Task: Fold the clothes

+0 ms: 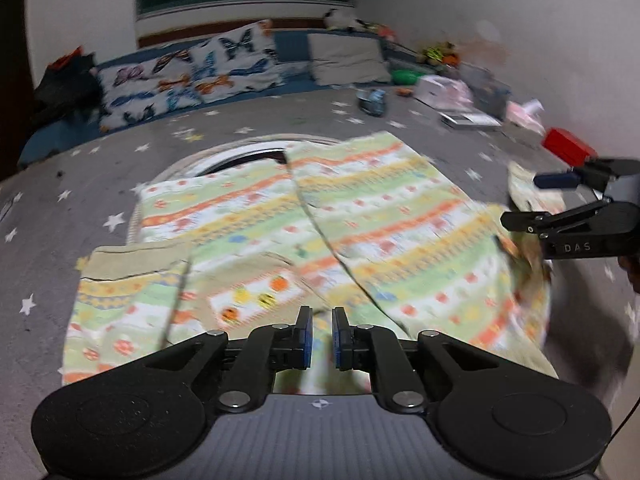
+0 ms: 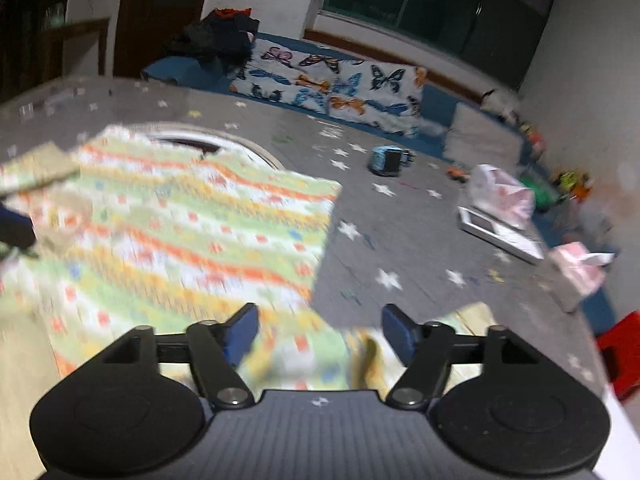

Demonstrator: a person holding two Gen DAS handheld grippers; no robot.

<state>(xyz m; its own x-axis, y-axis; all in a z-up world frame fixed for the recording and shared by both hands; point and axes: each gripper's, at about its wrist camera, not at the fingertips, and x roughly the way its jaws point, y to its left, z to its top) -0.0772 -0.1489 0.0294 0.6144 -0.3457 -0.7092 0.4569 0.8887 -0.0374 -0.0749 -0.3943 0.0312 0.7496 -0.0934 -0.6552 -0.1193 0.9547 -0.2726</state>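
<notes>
A striped garment (image 1: 360, 216), green, yellow and orange with small prints, lies spread on the grey star-patterned bed cover (image 1: 60, 240), its near left part folded over to show a beige inside. My left gripper (image 1: 322, 320) sits low over the near edge, jaws almost together, with a strip of the fabric running up between the pads. My right gripper (image 1: 520, 200) hovers at the garment's right edge. In the right wrist view the right gripper (image 2: 320, 320) stands wide open just above the garment (image 2: 180, 232); the pads touch nothing. A dark part of the left gripper (image 2: 12, 228) shows at the left edge.
Butterfly-print pillows (image 1: 188, 72) and a grey pillow (image 1: 348, 60) line the far side. A blue toy car (image 2: 388, 160), a white book (image 2: 500, 232), pink bags (image 2: 580, 268) and a red box (image 1: 568, 146) lie at the right. A white ring (image 1: 224, 156) shows behind the garment.
</notes>
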